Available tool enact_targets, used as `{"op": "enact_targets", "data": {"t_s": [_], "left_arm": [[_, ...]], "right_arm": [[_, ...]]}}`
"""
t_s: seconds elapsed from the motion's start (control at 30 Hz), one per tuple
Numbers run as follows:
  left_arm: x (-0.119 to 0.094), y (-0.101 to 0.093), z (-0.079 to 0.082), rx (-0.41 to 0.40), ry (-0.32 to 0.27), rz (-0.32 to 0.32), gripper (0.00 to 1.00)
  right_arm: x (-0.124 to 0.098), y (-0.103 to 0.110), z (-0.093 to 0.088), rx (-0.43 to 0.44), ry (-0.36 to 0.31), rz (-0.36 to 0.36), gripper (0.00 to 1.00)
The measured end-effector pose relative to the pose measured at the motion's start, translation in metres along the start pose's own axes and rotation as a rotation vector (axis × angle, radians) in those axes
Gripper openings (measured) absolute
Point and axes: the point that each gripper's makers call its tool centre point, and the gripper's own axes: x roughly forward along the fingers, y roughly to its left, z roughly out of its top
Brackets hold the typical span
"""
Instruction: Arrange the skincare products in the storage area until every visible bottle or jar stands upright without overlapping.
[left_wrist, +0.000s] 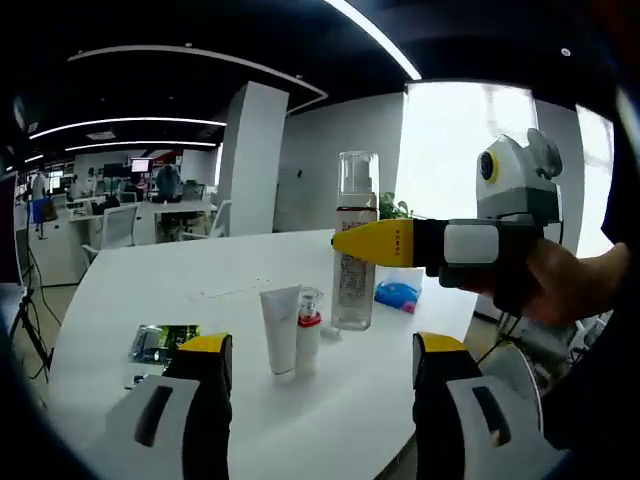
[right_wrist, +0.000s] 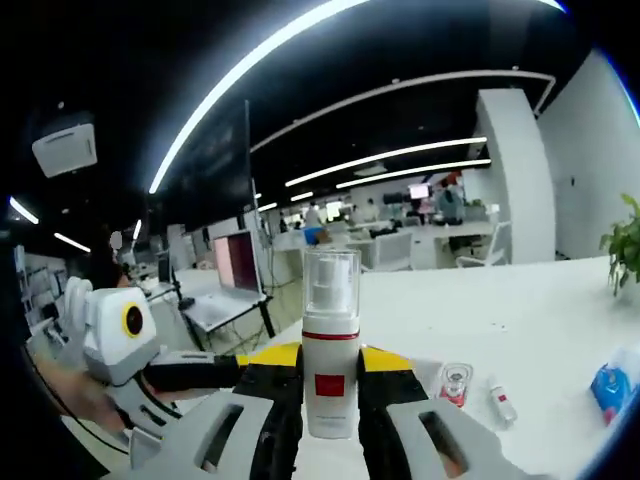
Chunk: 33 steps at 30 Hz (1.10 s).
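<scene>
- As I look along my right claw (right_wrist: 330, 405), I see its jaws pressed against both sides of a white pump bottle (right_wrist: 330, 350) with a red label and clear cap, held upright above the worktop (right_wrist: 530, 310); this one is not yet set down.
- My left claw (left_wrist: 318, 375) hangs spread with nothing between its jaws, low over the near edge of the worktop.
- Just past it, a white tube (left_wrist: 281, 328) stands on its cap, touching or nearly touching a small red-collared bottle (left_wrist: 309, 335), also upright.
- A flat green packet (left_wrist: 163, 342) lies off to the side.
- Farther on, the held bottle shows tall and upright, with the right claw reaching in to it.
- Beyond lies a blue packet (left_wrist: 398, 294).
- In the right gripper view a small jar (right_wrist: 456, 383) stands and a little tube (right_wrist: 502, 402) lies flat; I judge that still needs standing up, so the job is partway.
</scene>
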Motion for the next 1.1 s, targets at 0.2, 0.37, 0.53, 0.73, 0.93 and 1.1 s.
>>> {"op": "enact_targets", "data": {"t_s": [0.2,0.37,0.53,0.73,0.93,1.1], "left_arm": [[0.002,-0.012,0.008,0.01,-0.01,-0.03,0.51],[0.003,-0.02,0.013,0.013,-0.014,-0.05,0.44],[0.001,-0.026,0.02,0.021,-0.028,-0.07,0.32],[-0.002,-0.031,0.024,0.051,-0.04,-0.066,0.21],[-0.004,-0.028,0.025,0.059,-0.044,-0.05,0.17],[-0.006,-0.027,0.025,0.044,-0.047,-0.045,0.16]], "right_arm": [[-0.007,0.016,0.002,-0.001,-0.01,0.036,0.12],[-0.011,0.024,0.003,-0.01,-0.017,0.058,0.12],[-0.014,0.03,0.002,-0.013,-0.013,0.076,0.12],[-0.016,0.037,0.001,-0.015,-0.009,0.094,0.12],[-0.02,0.039,0.002,-0.031,-0.013,0.098,0.12],[-0.018,0.042,0.003,-0.061,-0.007,0.127,0.12]]}}
